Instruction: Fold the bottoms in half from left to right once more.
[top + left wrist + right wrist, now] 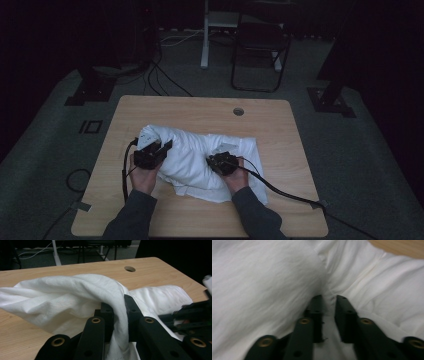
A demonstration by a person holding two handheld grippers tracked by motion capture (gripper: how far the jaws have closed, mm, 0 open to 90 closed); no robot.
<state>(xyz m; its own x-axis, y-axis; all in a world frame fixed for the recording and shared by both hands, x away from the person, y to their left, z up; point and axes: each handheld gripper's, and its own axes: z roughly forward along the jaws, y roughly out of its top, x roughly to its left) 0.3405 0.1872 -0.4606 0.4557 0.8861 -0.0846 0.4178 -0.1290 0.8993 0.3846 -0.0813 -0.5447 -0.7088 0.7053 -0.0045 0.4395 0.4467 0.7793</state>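
A crumpled white cloth (195,150) lies across the middle of the wooden table (200,107). My left gripper (167,145) is at the cloth's left end, held in a hand. In the left gripper view a raised fold of the cloth (75,292) drapes over and down between the jaws, and my left gripper (119,307) is shut on it. My right gripper (211,159) is at the cloth's right part. In the right gripper view the cloth (262,277) puckers between the tips of my right gripper (329,300), which pinches a fold with a narrow gap.
A round hole (238,111) sits near the table's far edge. Beyond the table stand a dark folding chair (260,50) and a white post (205,35), with cables on the grey floor. Bare wood runs along the table's front and far sides.
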